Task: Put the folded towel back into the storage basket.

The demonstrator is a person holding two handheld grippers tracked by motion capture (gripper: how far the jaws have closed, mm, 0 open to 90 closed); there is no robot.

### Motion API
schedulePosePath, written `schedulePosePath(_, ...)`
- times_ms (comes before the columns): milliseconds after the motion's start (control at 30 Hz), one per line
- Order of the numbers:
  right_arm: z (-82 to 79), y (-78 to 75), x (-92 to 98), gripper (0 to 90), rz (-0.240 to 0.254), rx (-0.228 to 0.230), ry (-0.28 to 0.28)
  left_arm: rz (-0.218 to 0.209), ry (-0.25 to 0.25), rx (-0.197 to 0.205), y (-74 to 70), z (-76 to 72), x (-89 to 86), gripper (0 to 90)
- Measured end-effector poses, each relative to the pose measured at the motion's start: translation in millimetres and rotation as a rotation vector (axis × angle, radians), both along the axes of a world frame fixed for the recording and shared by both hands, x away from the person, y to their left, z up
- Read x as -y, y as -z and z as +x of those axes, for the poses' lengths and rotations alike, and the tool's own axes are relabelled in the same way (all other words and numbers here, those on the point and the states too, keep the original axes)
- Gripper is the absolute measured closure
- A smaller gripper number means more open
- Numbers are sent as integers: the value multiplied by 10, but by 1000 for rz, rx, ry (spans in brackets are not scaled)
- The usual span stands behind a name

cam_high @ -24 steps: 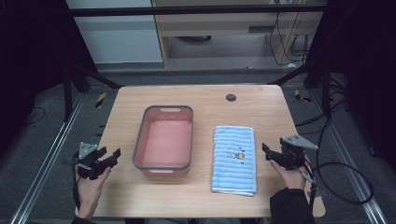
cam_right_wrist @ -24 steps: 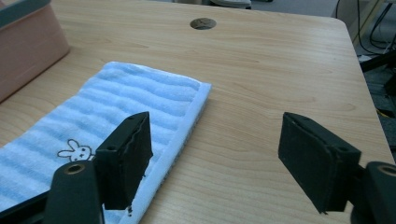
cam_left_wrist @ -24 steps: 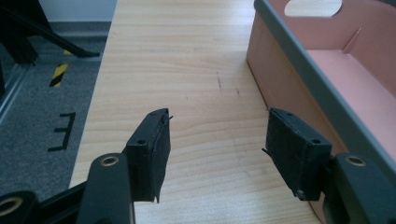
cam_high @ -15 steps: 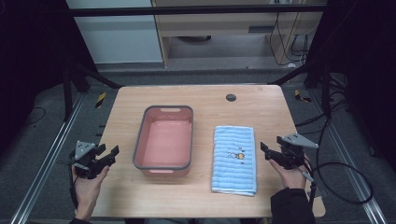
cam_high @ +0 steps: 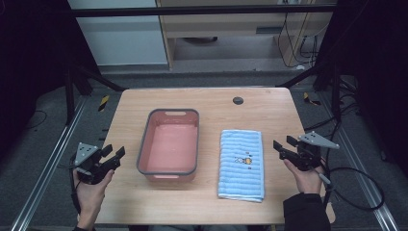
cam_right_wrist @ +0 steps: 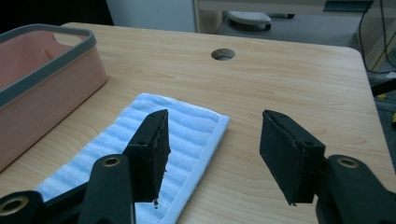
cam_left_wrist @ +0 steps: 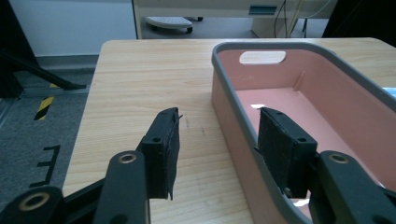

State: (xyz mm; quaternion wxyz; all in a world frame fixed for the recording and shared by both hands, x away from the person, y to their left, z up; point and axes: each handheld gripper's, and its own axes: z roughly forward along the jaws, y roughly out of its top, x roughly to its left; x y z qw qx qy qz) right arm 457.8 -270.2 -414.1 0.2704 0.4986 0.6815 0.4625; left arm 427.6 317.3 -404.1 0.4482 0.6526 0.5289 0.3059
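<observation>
left gripper edged toward the bare pink bin; both grippers' jaws apart.

No readable text, label or number; towel bears small printed motif, wordless.

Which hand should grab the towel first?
Probably the right: the right gripper is open and beside the towel, while the left gripper sits beyond the bin.
</observation>
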Motion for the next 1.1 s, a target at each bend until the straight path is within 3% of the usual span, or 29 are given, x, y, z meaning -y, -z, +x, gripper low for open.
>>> schedulePosePath(433, 108, -182, -12, 433, -4, 7, -14, 5, 62, 37, -175, 19, 262, 452)
schedulePosePath(767, 184, -322, -62, 425, 8, 36, -22, 2, 119, 65, -274, 65, 594, 415)
schedulePosePath(1100, 253, -393, -141, 445, -26, 35, -50, -5, 163, 78, -311, 70, 837, 421)
